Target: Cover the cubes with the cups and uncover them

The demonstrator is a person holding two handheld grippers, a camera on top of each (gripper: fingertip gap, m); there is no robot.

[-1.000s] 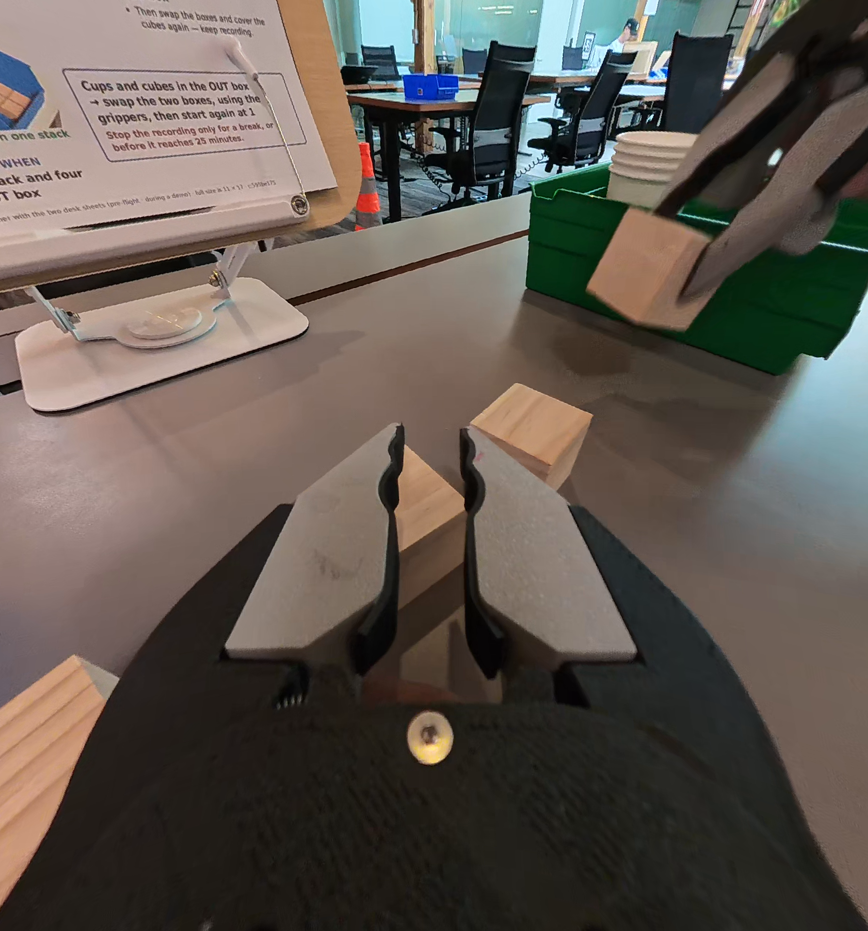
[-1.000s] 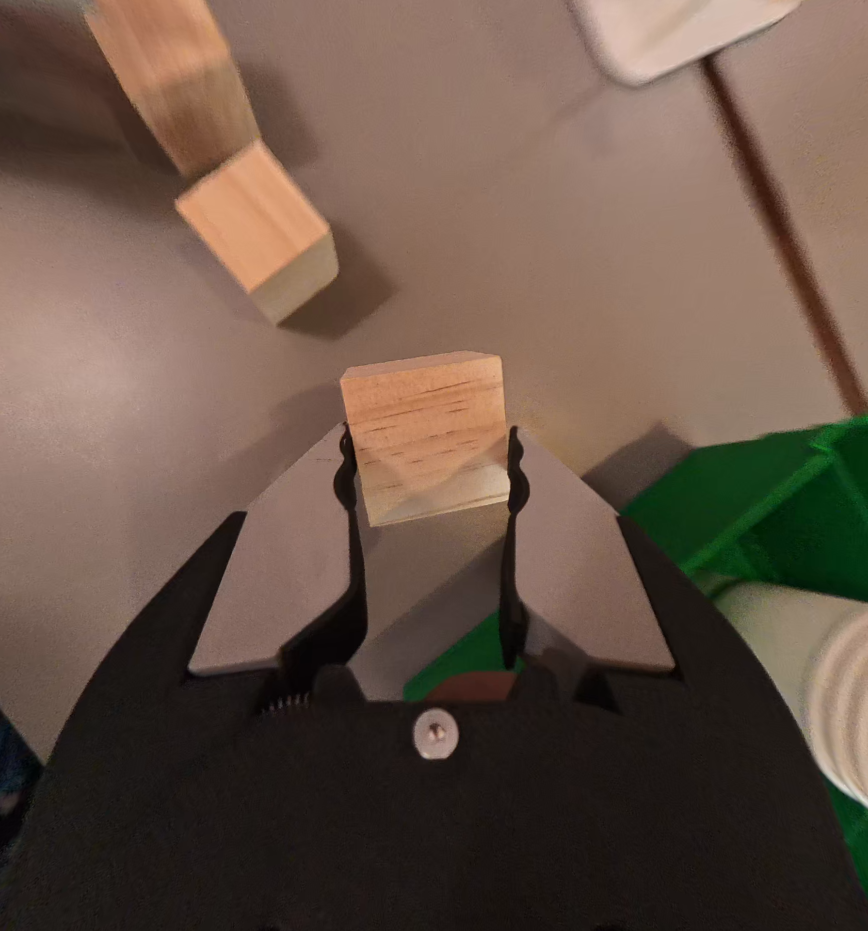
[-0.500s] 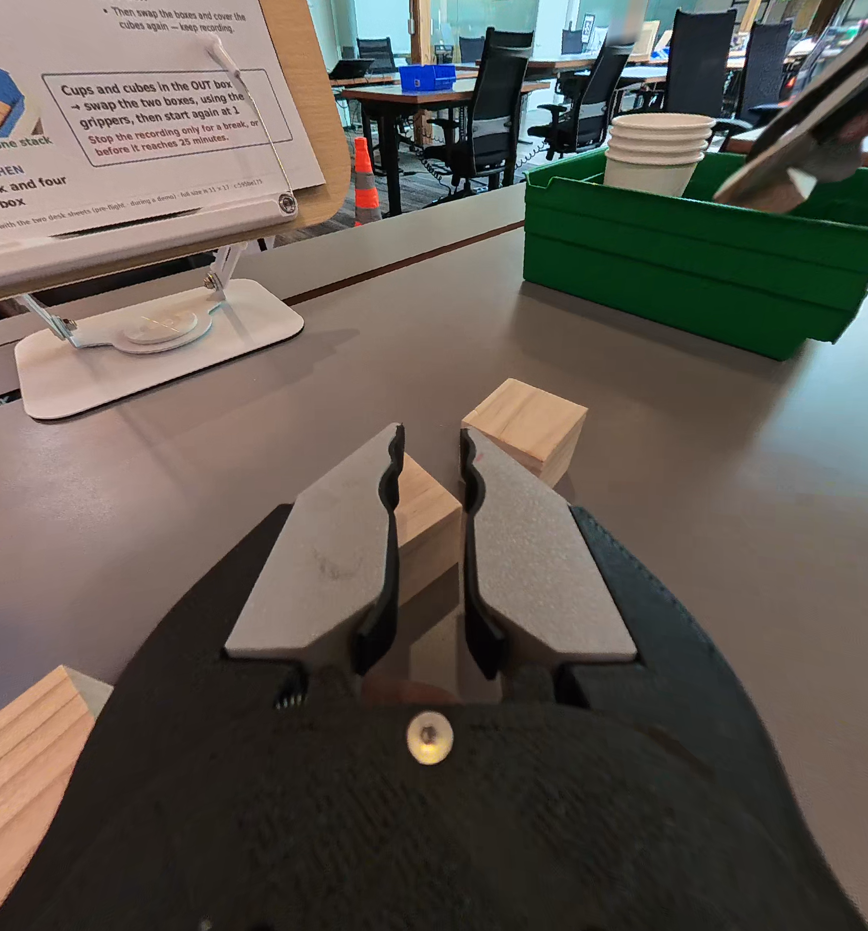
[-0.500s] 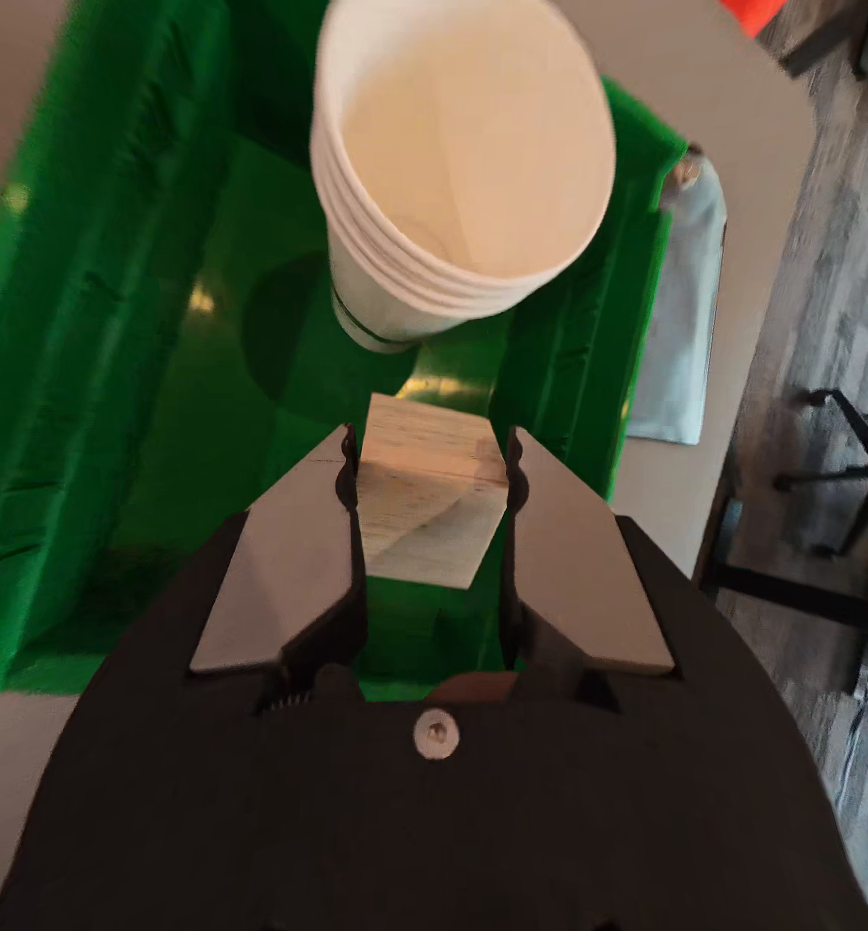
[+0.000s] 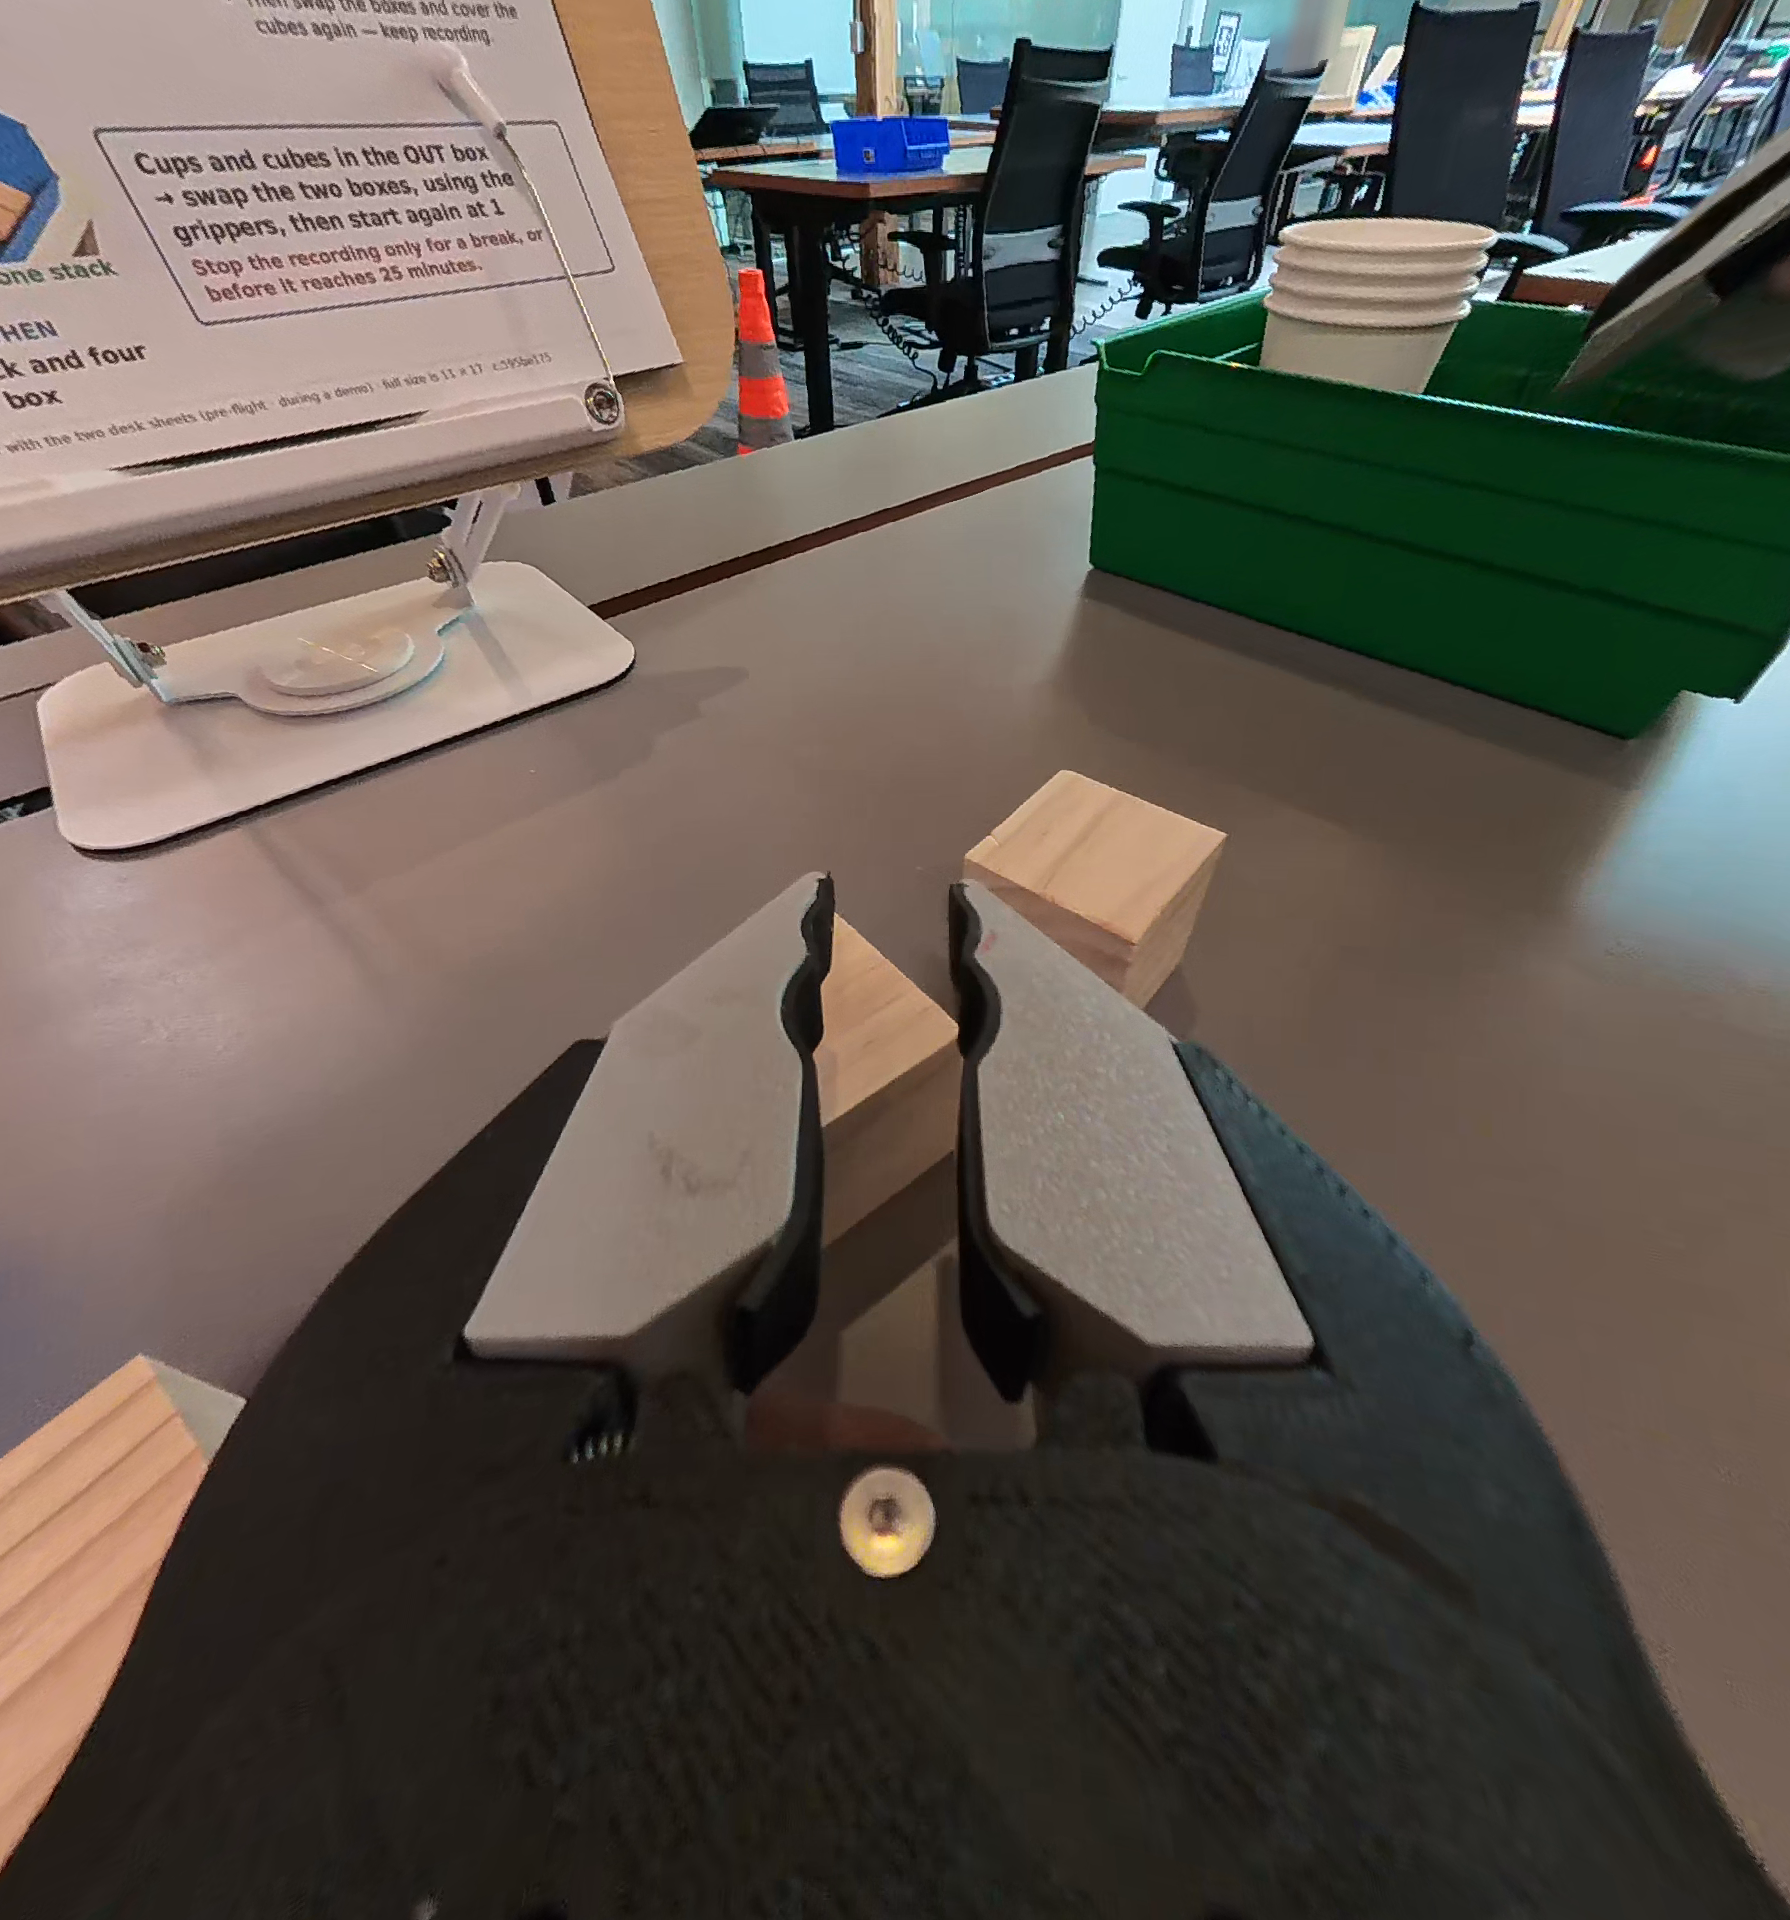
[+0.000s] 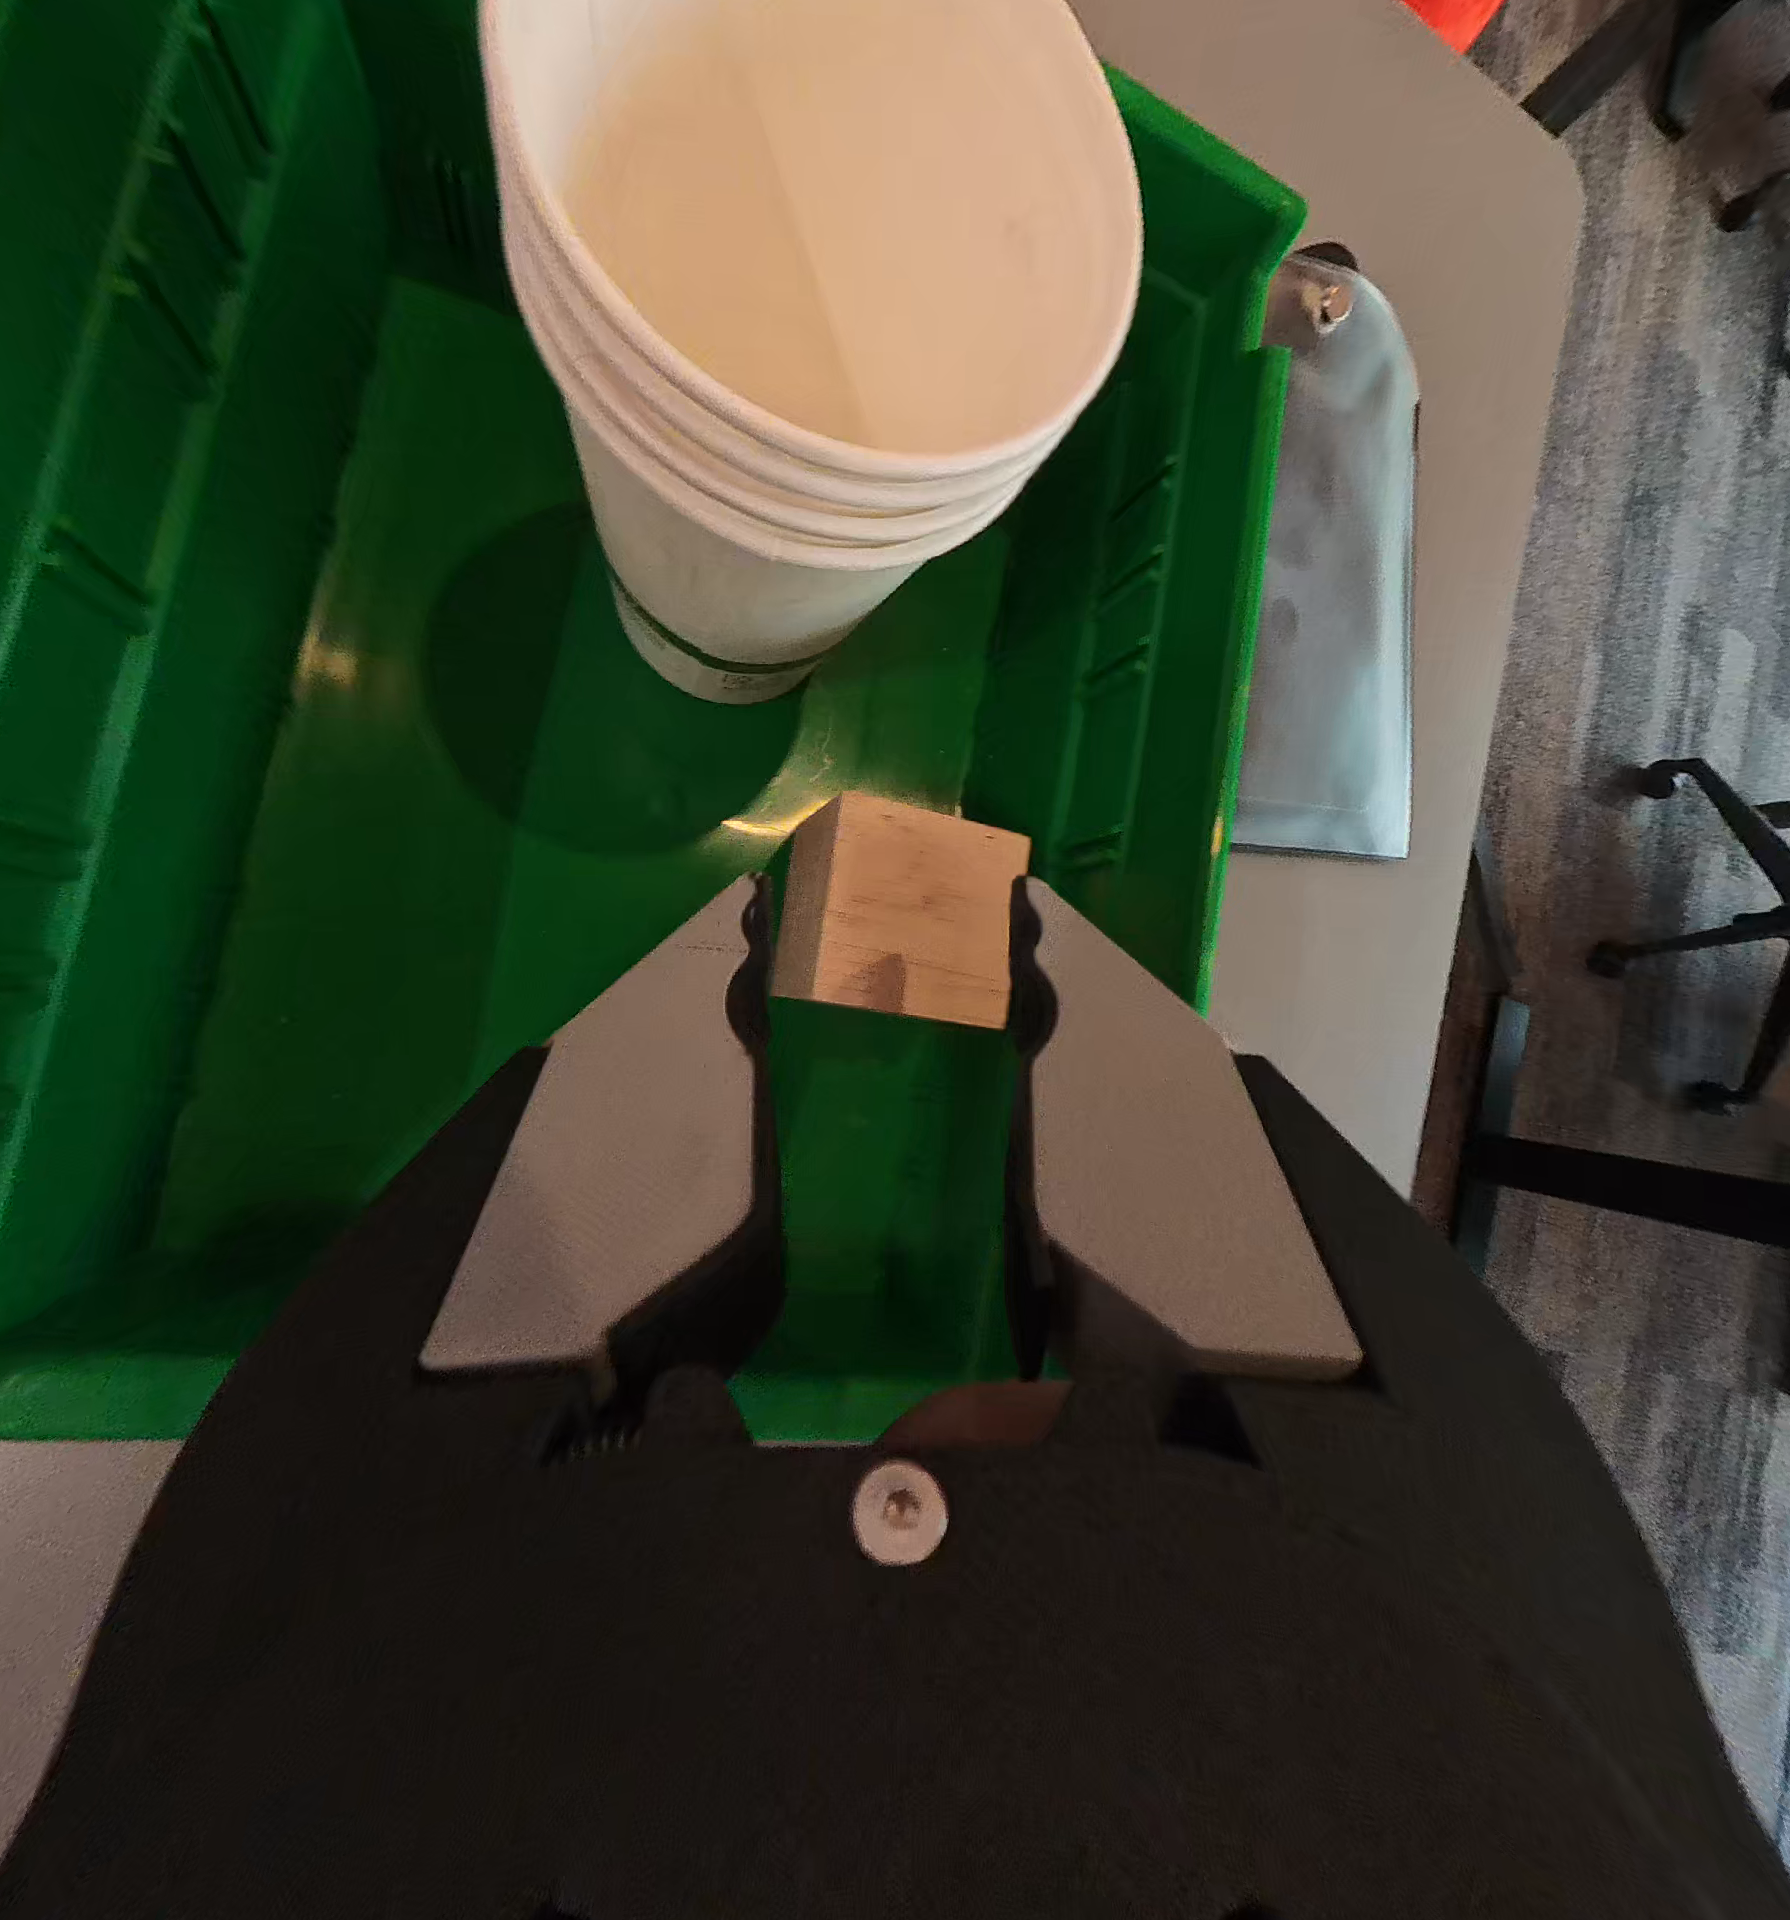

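My left gripper (image 5: 891, 899) hovers low over the grey table with its jaws a little apart and nothing between the pads. One wooden cube (image 5: 886, 1029) lies on the table under its fingers. A second cube (image 5: 1099, 883) sits just right of the right fingertip. My right gripper (image 6: 891, 899) is over the green bin (image 6: 143, 623). A wooden cube (image 6: 901, 914) shows just past its fingertips, small and dim, down in the bin and not pressed by the pads. A stack of white paper cups (image 6: 818, 312) stands in the bin beyond it. The stack also shows in the left wrist view (image 5: 1369, 301).
A wooden block (image 5: 39, 1590) lies at the near left. A white document stand (image 5: 299, 707) with a printed sheet stands at the back left. The green bin (image 5: 1390, 540) is at the back right. A grey pouch (image 6: 1327, 623) lies beside the bin, near the table's edge.
My right gripper carried its cube from above the table to over the bin. The cube has left the grasp and sits lower, and the jaws have narrowed. My left gripper has stayed put.
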